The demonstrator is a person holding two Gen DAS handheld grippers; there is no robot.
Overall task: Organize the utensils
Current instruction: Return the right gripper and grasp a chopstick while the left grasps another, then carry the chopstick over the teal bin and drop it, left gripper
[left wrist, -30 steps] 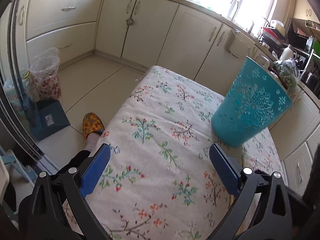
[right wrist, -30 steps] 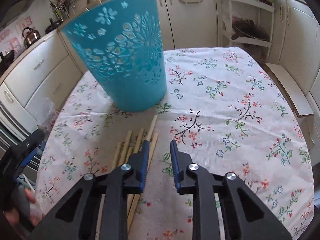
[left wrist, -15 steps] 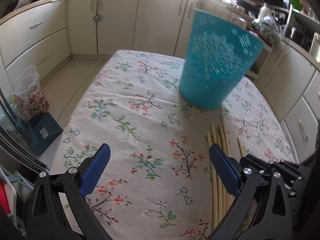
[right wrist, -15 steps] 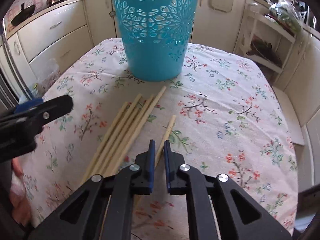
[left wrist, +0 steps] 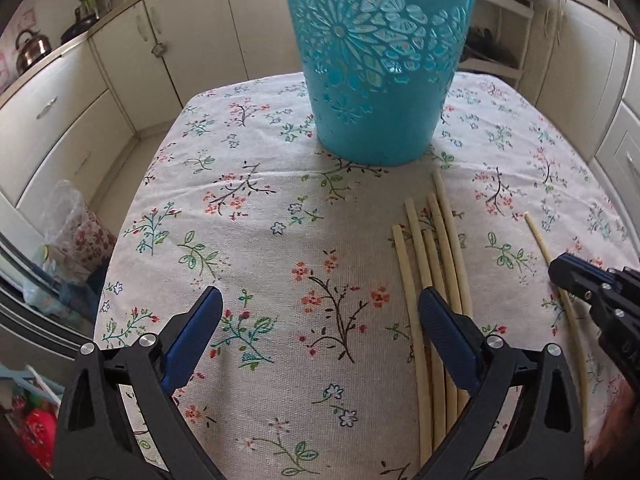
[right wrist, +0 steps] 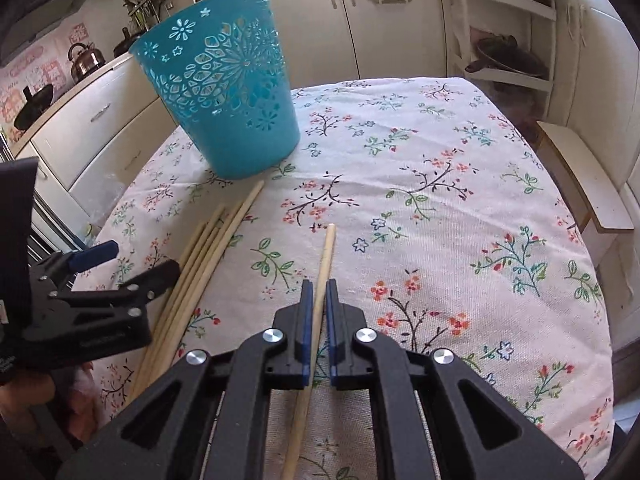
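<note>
Soft, even daylight in both my views, sharp in the middle and bent at the edges.

The blue bin (left wrist: pixel 380 60) throws a faint shadow toward me across the tablecloth (left wrist: pixel 260 240), so the light comes from behind it. My fisheye lenses curve the cabinets (right wrist: pixel 400 12) and darken the corners; metal screws on my right gripper (right wrist: pixel 319 300) glint.

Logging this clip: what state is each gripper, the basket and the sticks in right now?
Left gripper: open, holding nothing.
Right gripper: nearly shut around the lone stick; grip uncertain.
Basket: upright on the tablecloth.
Bundle of sticks: lying flat, side by side.
</note>
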